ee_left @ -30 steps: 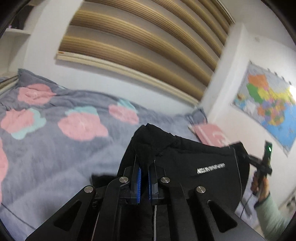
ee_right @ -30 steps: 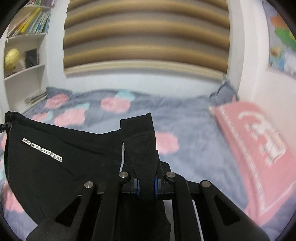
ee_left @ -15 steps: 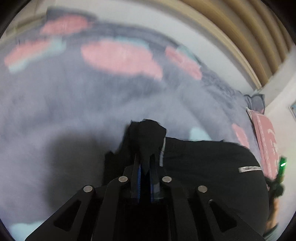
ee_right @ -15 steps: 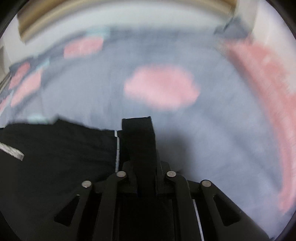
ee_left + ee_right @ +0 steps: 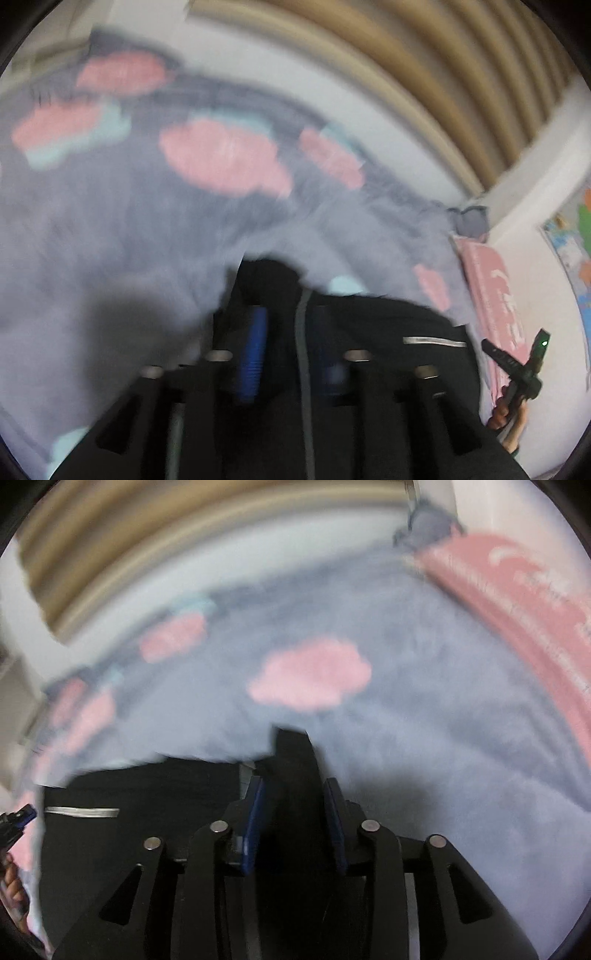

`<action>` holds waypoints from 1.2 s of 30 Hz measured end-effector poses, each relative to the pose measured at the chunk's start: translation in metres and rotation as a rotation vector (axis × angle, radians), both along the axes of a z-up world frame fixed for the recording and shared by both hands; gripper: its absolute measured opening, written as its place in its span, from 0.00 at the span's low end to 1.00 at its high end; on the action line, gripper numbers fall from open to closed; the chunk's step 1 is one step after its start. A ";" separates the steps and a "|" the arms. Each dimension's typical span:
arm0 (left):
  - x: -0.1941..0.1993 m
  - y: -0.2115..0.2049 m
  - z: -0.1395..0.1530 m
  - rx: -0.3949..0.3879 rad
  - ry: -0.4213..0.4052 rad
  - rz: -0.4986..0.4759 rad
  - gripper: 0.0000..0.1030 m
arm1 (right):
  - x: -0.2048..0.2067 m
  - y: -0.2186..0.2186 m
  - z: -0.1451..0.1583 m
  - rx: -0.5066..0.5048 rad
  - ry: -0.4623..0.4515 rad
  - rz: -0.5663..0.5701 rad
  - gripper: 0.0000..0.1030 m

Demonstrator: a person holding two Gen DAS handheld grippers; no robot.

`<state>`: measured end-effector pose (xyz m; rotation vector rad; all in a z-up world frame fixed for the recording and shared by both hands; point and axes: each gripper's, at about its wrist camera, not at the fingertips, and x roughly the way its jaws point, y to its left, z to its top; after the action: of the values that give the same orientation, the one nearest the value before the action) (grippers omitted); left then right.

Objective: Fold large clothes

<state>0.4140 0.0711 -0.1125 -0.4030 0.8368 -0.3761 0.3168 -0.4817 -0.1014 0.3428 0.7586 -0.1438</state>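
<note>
Black garment (image 5: 155, 812) corners may slip unevenly and wrinkle as left gripper (image 5: 291, 332) and right gripper (image 5: 295, 794) jaws open around them over the bed (image 5: 424, 701).

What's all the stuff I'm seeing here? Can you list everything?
Black garment: one, black with a white strip, lying on the bed.
Blanket: one, grey with pink clouds, covering the bed.
Pillow: one, pink, at the bed's right end.
Blind: one, tan striped, above the bed.
Map: one, multicoloured, on the wall.
Left gripper: black, blue pads, opening, garment between.
Right gripper: same, opening, garment between.
</note>
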 end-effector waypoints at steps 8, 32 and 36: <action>-0.093 -0.064 0.063 -0.050 -0.159 -0.133 0.72 | -0.044 0.105 0.039 0.031 0.038 0.228 0.57; -0.042 -0.167 -0.013 0.055 0.081 -0.141 0.71 | 0.024 0.168 -0.007 -0.188 0.129 0.198 0.50; 0.001 -0.184 -0.065 0.119 0.229 -0.140 0.70 | 0.073 0.157 -0.076 -0.095 0.307 0.211 0.35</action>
<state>0.4153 -0.1128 -0.1776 -0.2804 1.1094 -0.4126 0.3897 -0.3251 -0.1778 0.1490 1.0825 -0.0325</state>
